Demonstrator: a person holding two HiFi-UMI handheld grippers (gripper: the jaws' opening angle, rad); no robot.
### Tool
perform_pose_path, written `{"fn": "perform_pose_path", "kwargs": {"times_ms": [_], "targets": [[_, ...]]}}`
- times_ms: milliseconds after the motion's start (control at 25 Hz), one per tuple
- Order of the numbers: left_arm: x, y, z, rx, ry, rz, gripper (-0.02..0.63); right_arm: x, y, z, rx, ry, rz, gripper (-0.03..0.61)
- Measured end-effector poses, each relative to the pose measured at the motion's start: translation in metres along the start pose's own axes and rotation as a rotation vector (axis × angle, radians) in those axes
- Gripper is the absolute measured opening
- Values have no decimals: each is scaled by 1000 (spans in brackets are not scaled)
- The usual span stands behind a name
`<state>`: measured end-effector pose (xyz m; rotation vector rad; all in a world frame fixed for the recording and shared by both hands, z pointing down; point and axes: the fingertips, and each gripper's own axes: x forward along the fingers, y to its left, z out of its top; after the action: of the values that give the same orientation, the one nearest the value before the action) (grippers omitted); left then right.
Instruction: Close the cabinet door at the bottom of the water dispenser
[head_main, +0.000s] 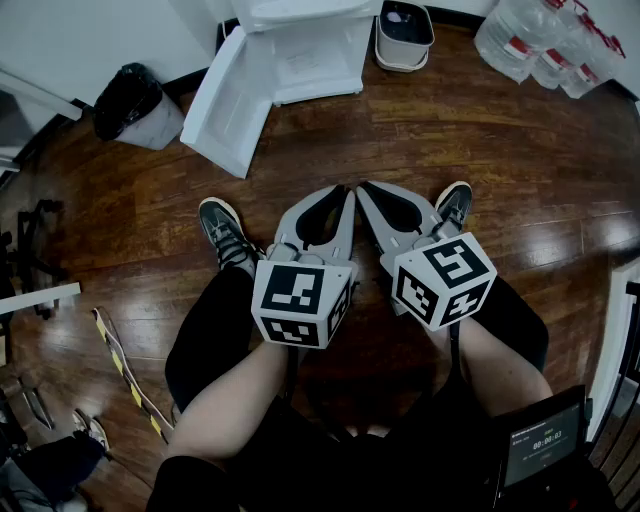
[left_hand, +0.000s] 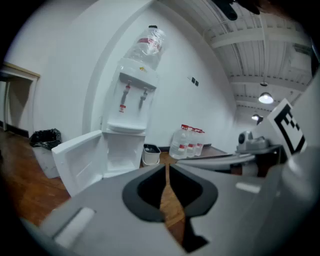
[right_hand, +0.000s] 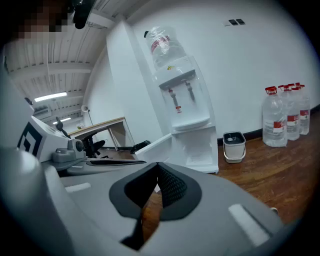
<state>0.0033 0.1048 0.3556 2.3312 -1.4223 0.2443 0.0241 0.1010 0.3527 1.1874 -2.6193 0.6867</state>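
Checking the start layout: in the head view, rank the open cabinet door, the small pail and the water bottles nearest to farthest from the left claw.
1. open cabinet door, ahead-left of the left claw.
2. small pail, ahead, slightly right.
3. water bottles, far right corner.

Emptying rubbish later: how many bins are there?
2: a black-bagged bin left of the dispenser, a small bin right of it. Others may be hidden.

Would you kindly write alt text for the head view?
The cabinet door of the water dispenser stands open, swung left over the wooden floor. Nearer, a person holds the left tool and right tool shut, side by side.
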Motion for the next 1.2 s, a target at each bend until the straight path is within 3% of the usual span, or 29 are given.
{"fn": "perform_pose_path", "kwargs": {"times_ms": [480, 760, 1000, 1200], "targets": [[-1, 6, -2, 8, 14, 7, 38, 1, 7, -3, 9, 17, 20, 5], [6, 25, -3, 52, 35, 41, 38, 12, -6, 0, -17, 24, -17, 5], [12, 30, 16, 18, 14, 31, 38, 21, -2, 18, -15, 3, 9, 5], [24, 39, 19, 106, 27, 46, 38, 31, -14, 16, -13, 32, -8, 5]]}}
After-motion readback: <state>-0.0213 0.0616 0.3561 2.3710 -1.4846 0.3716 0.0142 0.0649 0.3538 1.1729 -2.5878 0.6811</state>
